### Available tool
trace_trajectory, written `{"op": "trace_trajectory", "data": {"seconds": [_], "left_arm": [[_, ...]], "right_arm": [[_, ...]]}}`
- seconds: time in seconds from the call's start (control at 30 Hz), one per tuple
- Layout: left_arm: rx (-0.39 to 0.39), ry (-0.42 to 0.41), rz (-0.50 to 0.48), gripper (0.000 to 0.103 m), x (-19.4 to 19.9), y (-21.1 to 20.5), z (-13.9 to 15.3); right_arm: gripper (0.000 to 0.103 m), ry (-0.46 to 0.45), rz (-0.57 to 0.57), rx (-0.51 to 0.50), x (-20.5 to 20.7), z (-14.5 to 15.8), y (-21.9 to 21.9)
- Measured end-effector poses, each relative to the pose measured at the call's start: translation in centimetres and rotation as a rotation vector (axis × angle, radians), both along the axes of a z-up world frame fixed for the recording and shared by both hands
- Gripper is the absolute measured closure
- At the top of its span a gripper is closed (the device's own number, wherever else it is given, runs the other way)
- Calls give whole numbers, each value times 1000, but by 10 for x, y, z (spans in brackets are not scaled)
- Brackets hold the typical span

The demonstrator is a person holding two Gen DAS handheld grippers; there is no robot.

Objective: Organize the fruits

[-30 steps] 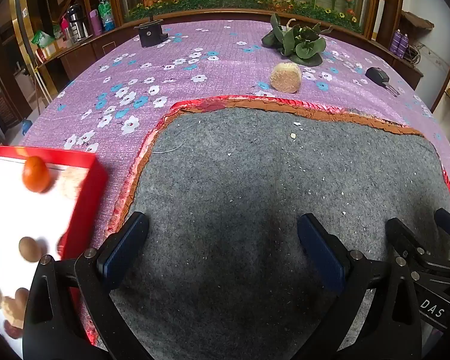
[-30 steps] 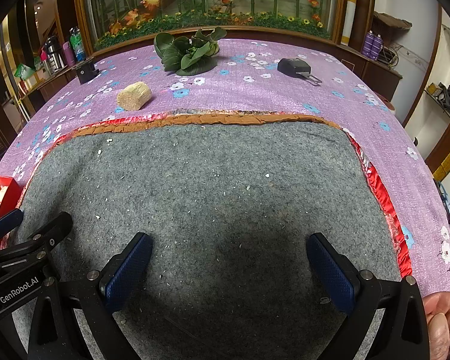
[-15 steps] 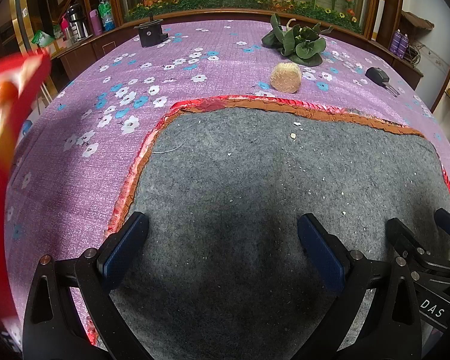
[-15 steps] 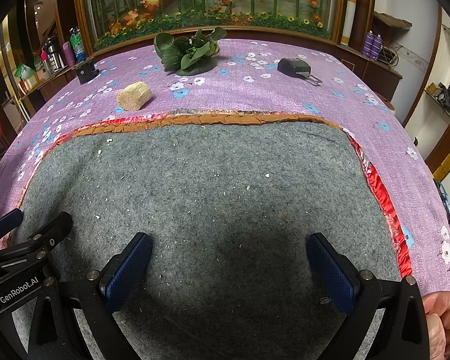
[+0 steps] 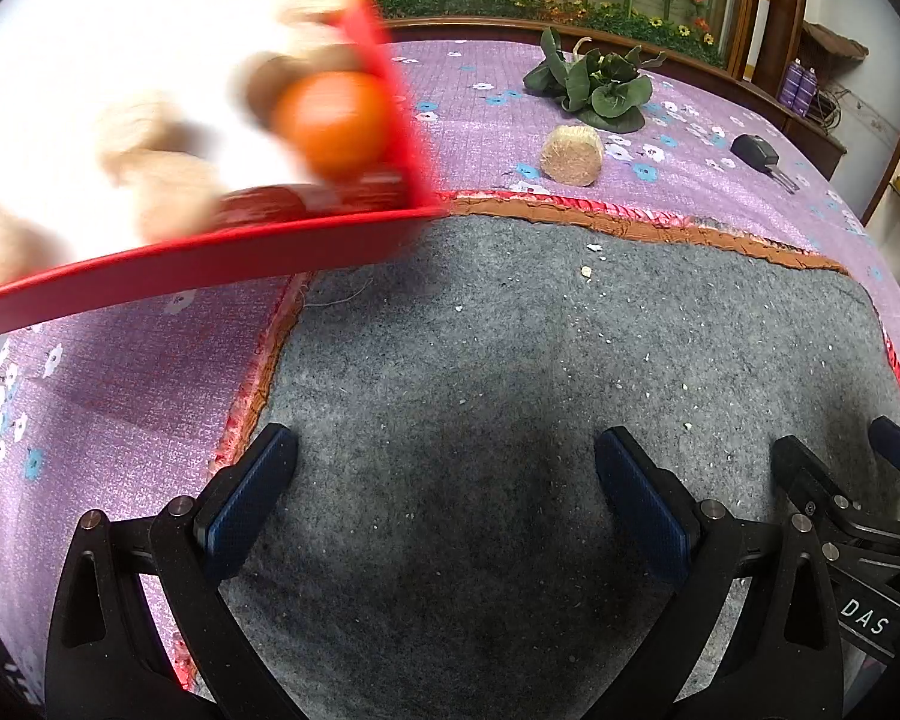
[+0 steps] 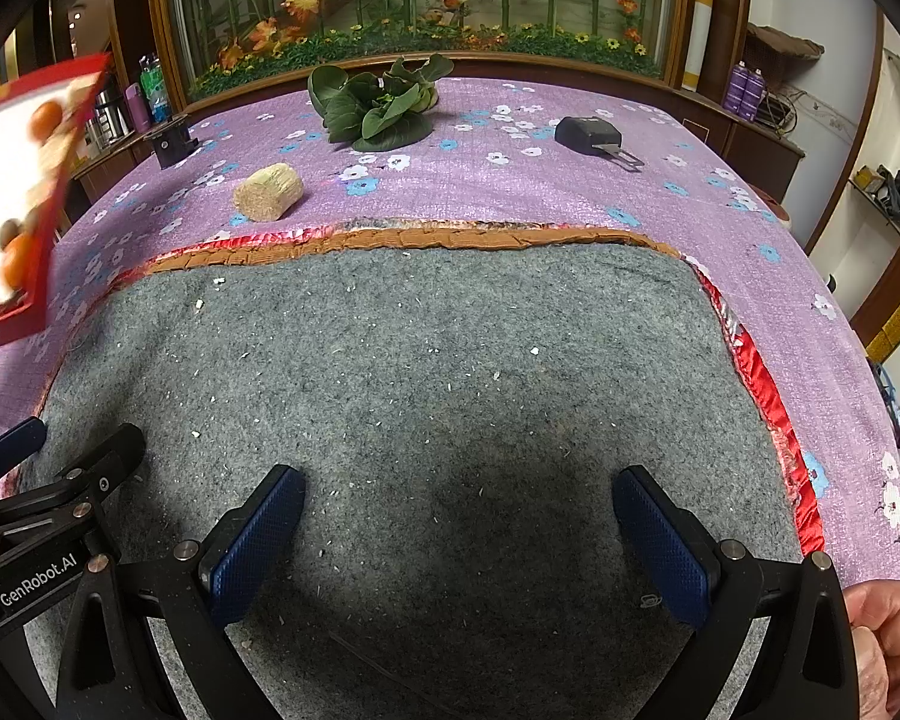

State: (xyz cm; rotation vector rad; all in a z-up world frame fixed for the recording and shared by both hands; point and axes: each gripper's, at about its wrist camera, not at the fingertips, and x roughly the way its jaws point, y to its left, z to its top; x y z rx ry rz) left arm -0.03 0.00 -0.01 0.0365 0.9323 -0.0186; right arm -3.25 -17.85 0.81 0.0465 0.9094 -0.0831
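Note:
A red box (image 5: 210, 258) with a white inside is tilted in the air at the upper left, blurred by motion; it also shows in the right wrist view (image 6: 36, 276). Inside it are an orange fruit (image 5: 333, 123), a brown round fruit (image 5: 270, 81) and several pale lumps, all sliding toward its low corner. My left gripper (image 5: 447, 498) is open and empty, low over the grey felt mat (image 5: 540, 360). My right gripper (image 6: 459, 522) is open and empty over the same mat (image 6: 420, 360), to the right of the left one.
The purple flowered tablecloth (image 6: 570, 180) bears a straw-coloured roll (image 6: 268, 192), a bunch of green leaves (image 6: 372, 105), a black key fob (image 6: 588, 135) and a small black stand (image 6: 171, 141). A planter with artificial flowers runs along the far edge.
The red box has risen from the table's left edge, swung up and rightward, and now hangs tilted above the mat's left corner. The fruits have slid inside it. Both grippers have stayed still.

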Motion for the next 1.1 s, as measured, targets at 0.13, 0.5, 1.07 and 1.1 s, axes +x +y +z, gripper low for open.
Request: {"op": "trace_trajectory", "data": {"seconds": [0.13, 0.5, 1.07, 1.1], "left_arm": [[0, 0, 0, 1, 0, 0, 0], [0, 0, 0, 1, 0, 0, 0], [-2, 2, 0, 1, -1, 2, 0], [-3, 2, 0, 1, -1, 2, 0]], "right_arm": [[0, 0, 0, 0, 0, 0, 0], [0, -1, 0, 0, 0, 0, 0], [0, -3, 0, -2, 1, -1, 0], [0, -5, 0, -3, 0, 0, 0]]}}
